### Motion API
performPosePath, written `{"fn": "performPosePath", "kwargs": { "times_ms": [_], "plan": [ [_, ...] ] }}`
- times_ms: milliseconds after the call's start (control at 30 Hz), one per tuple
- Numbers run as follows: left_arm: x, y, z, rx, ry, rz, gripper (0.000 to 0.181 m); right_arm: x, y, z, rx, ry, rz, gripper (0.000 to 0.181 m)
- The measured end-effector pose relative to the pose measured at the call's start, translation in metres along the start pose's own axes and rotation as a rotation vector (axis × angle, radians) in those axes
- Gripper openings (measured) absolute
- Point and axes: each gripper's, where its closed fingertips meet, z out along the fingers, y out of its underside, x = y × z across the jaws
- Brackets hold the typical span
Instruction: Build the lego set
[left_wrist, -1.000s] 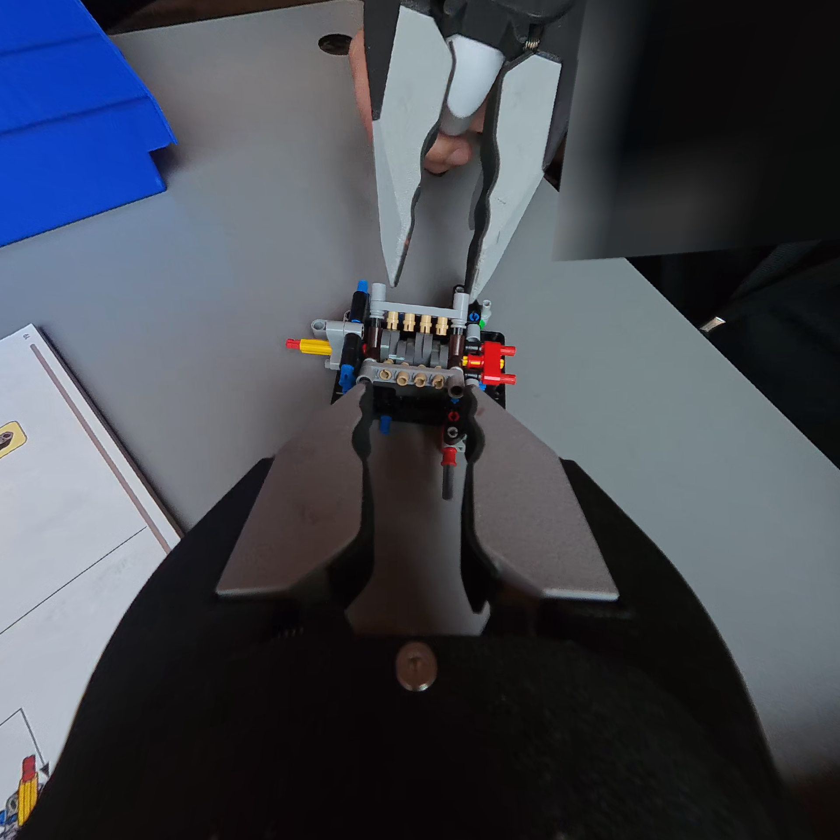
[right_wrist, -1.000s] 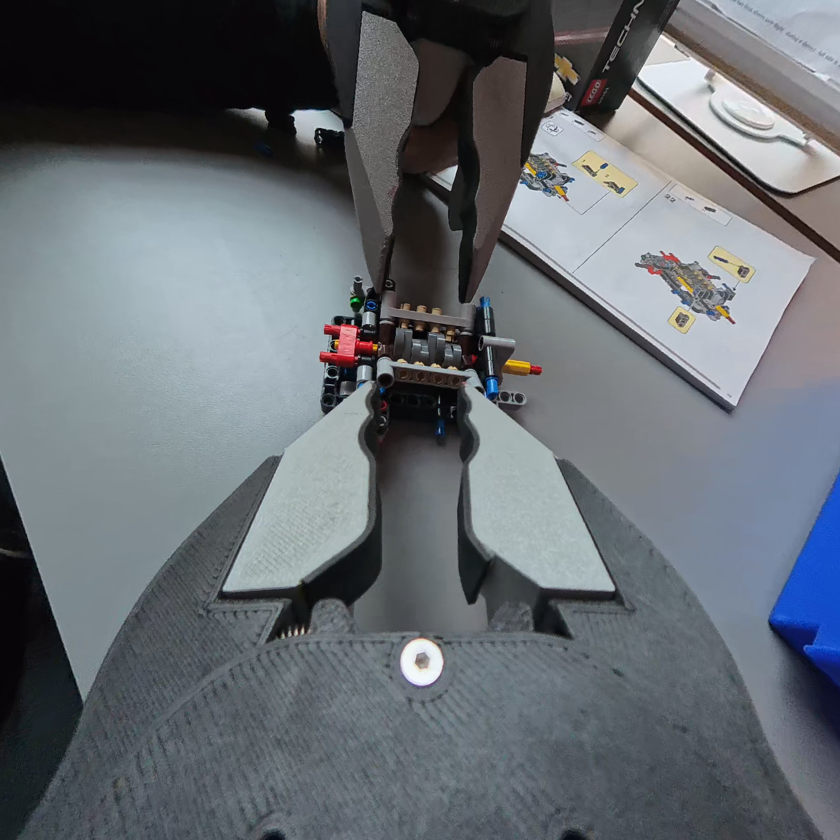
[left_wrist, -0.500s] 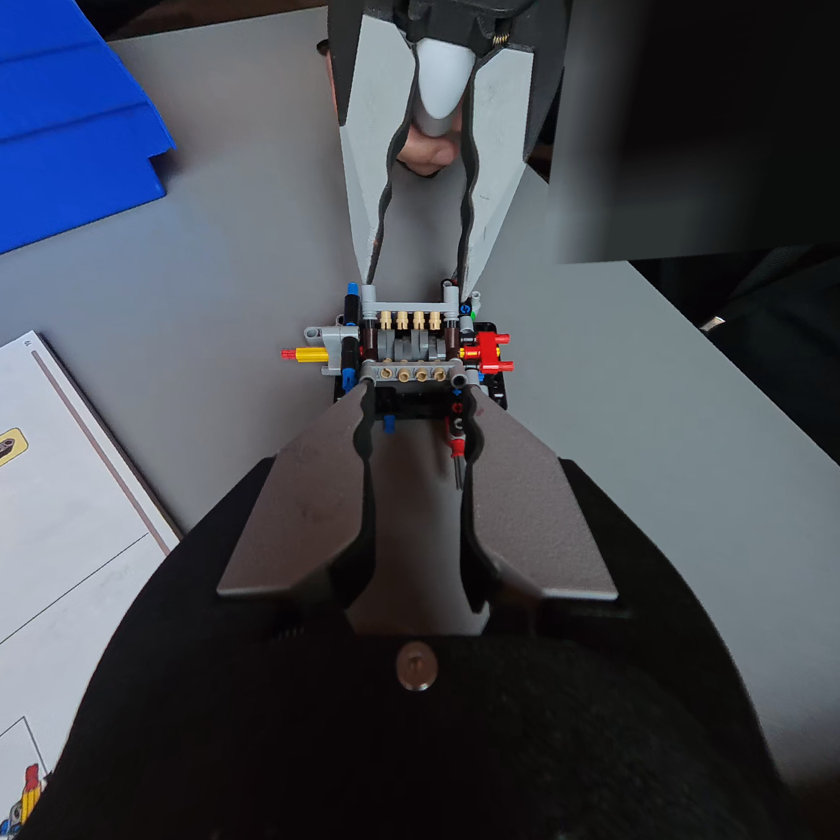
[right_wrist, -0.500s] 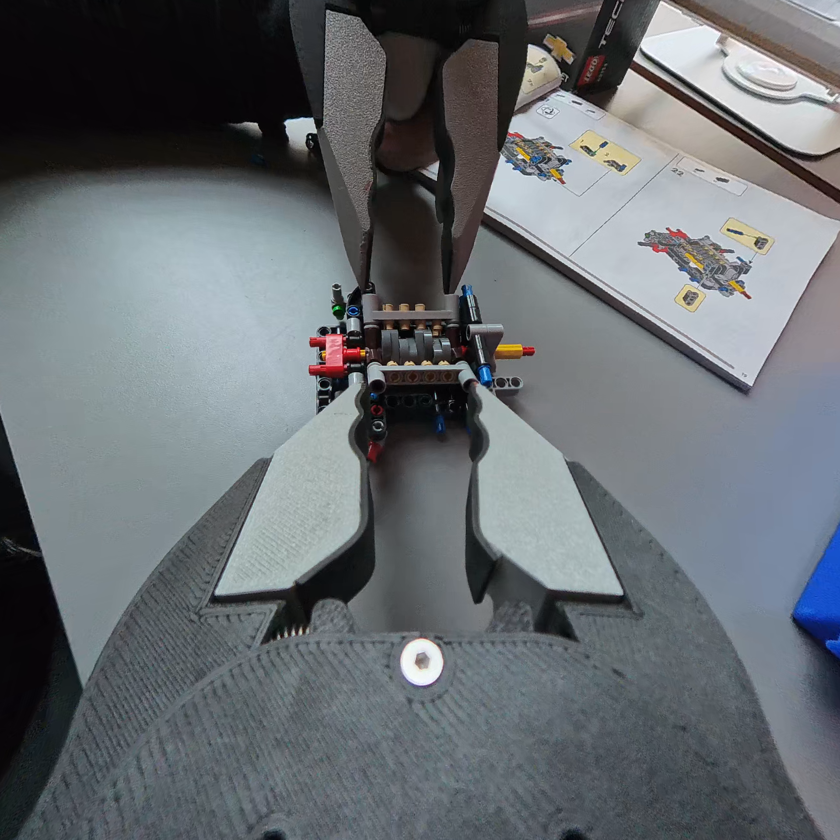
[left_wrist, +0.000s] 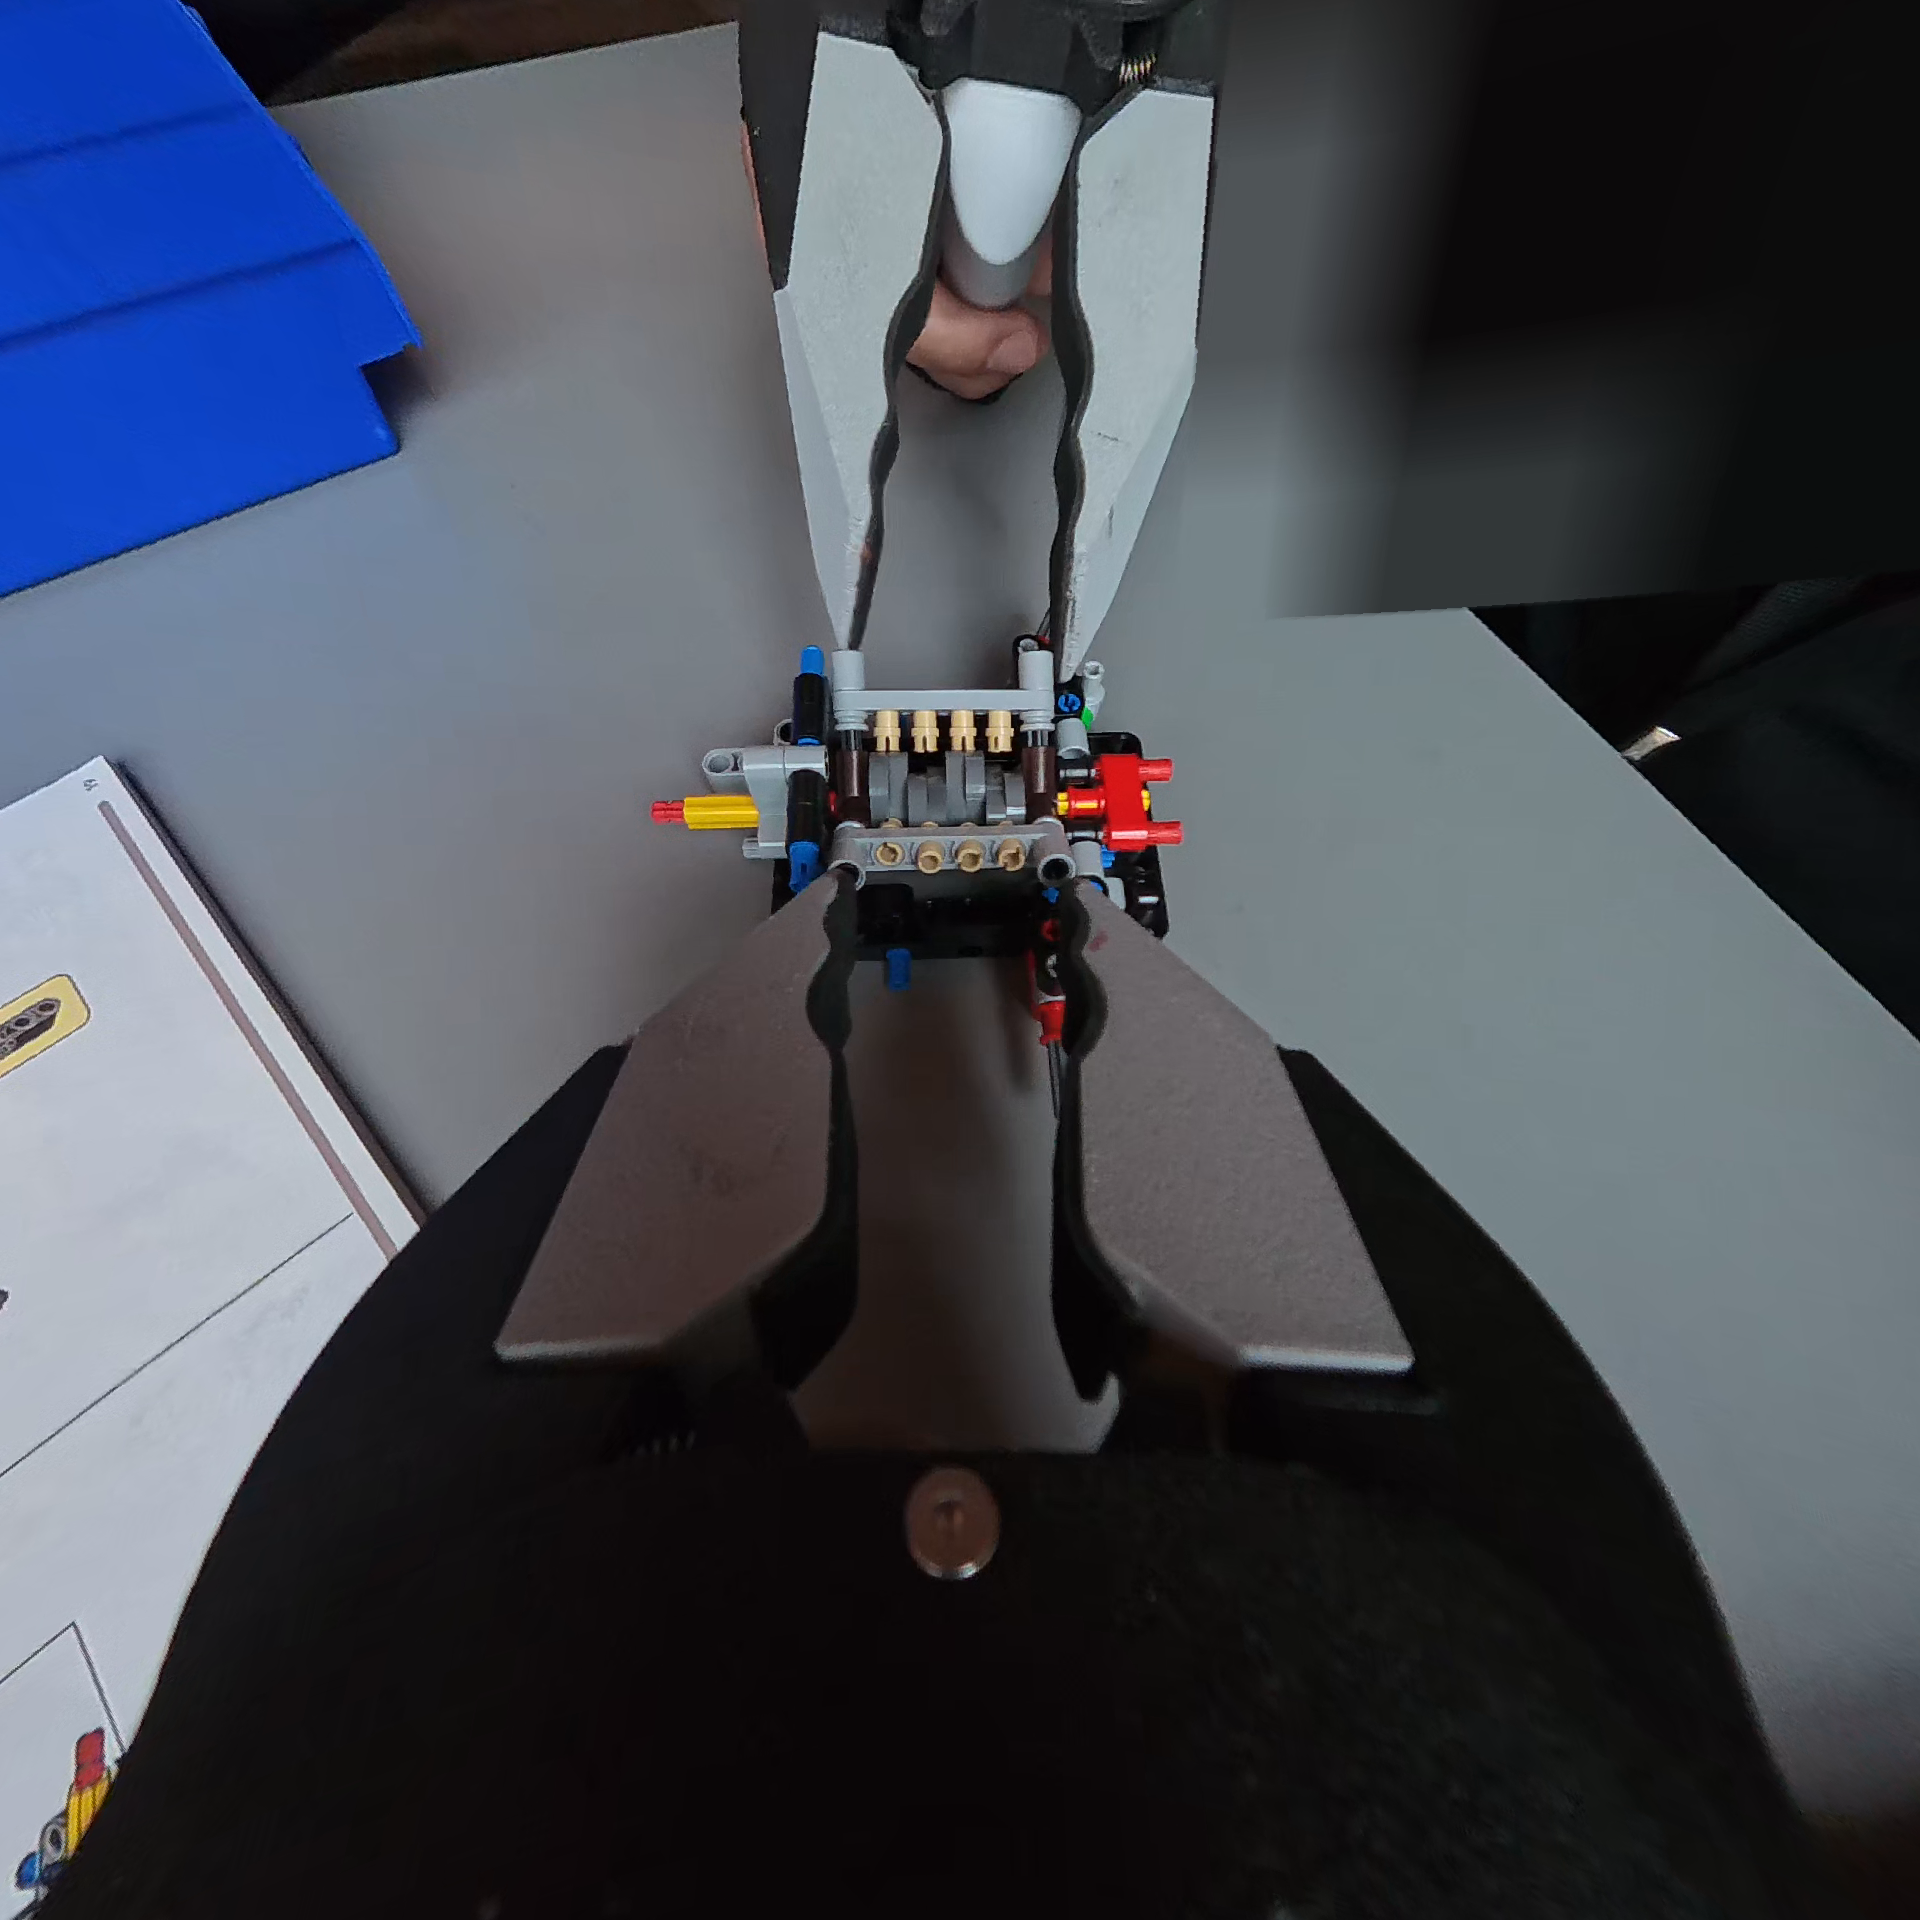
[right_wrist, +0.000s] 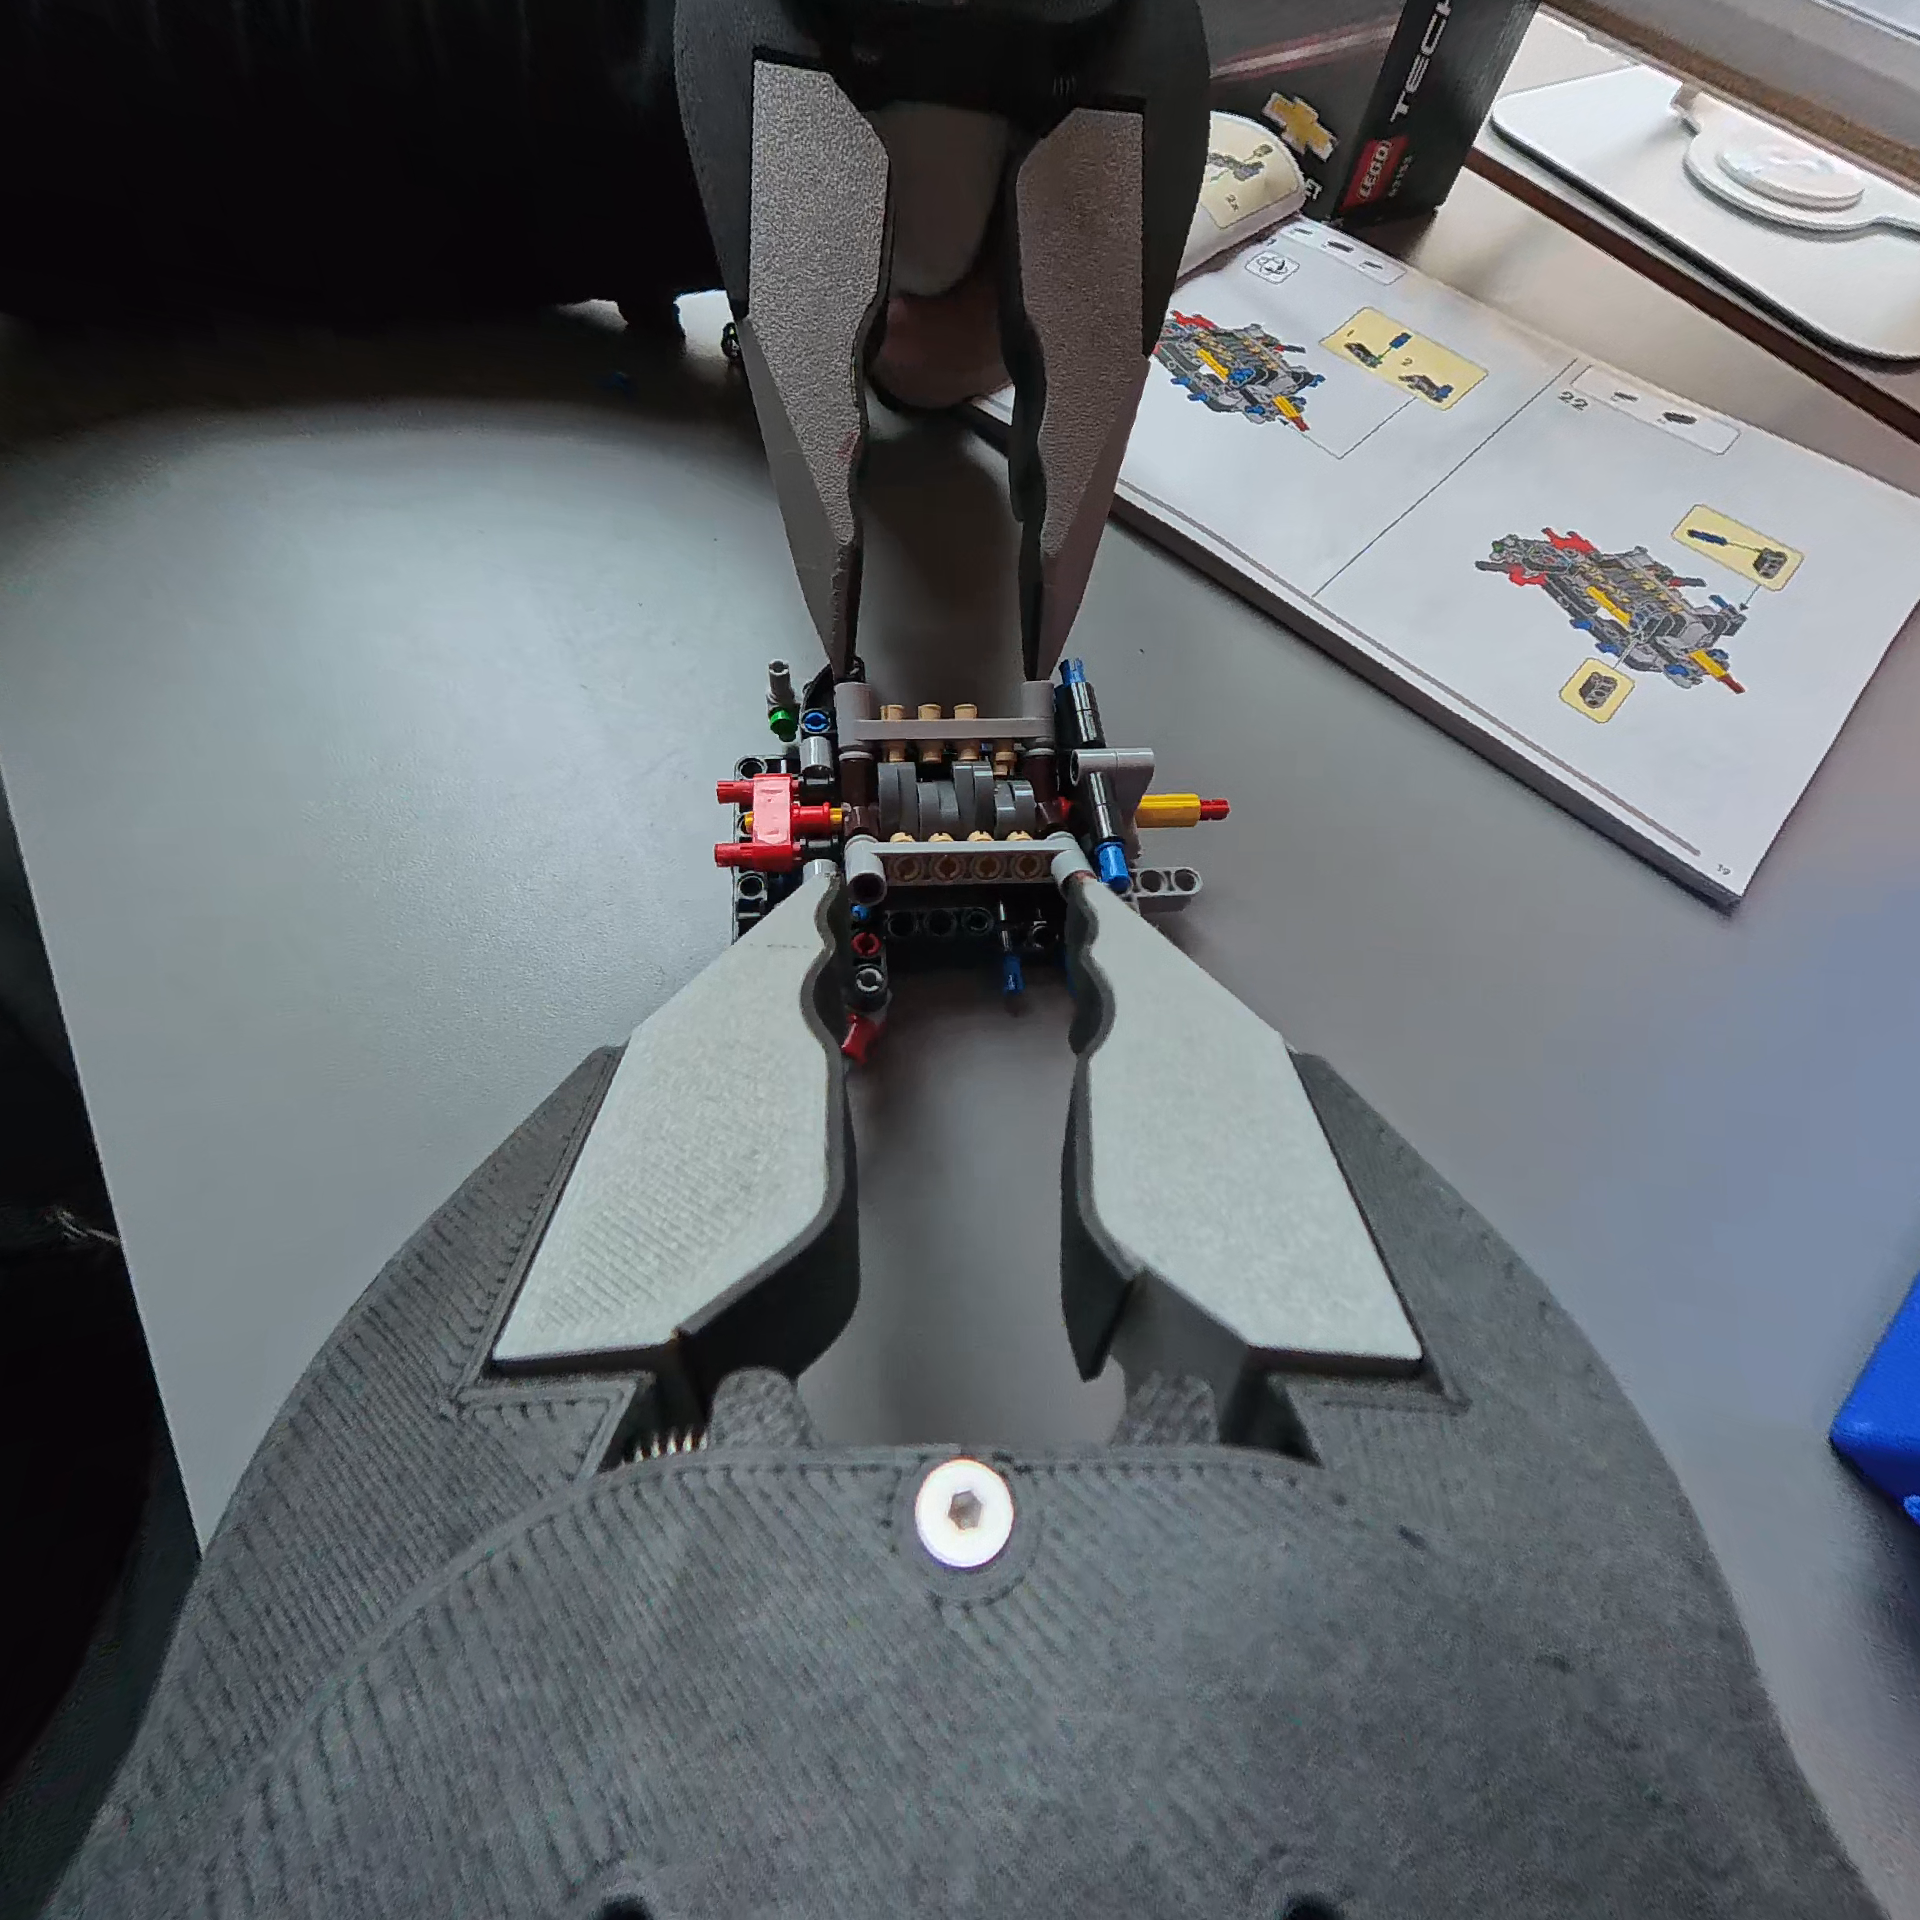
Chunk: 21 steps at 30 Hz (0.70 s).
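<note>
The small lego model (left_wrist: 951, 800) stands on the grey table (left_wrist: 1455, 935): a black frame with two grey beams, tan pins, red connectors and a yellow axle. It also shows in the right wrist view (right_wrist: 956, 810). My left gripper (left_wrist: 961, 899) grips the model's near end, one fingertip on each side of the near grey beam. My right gripper (right_wrist: 954, 894) faces it from the opposite side (left_wrist: 956, 644). Its jaws are partly apart, with the tips touching the ends of the other grey beam. The left gripper comes in from the top of the right wrist view (right_wrist: 943, 665).
An open instruction booklet (right_wrist: 1507, 499) lies to one side of the model and also shows in the left wrist view (left_wrist: 125, 1195). A blue bin (left_wrist: 156, 291) stands at the table's corner. A dark lego box (right_wrist: 1403, 104) and a white stand (right_wrist: 1766, 177) are behind the booklet. The gap from one gripper's tips to the other's is roughly 5 cm.
My right gripper has opened a little wider and moved in to the model, its tips now at the beam's ends. My left gripper has kept its hold.
</note>
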Motion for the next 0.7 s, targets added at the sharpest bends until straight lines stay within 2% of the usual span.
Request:
{"fn": "performPosePath", "kwargs": {
  "times_ms": [700],
  "plan": [
    [-0.007, -0.003, 0.0, 0.016, -0.049, -0.02, 0.035, 0.014, 0.001, -0.009, -0.012, -0.055, -0.049, 0.031]
  ]
}}
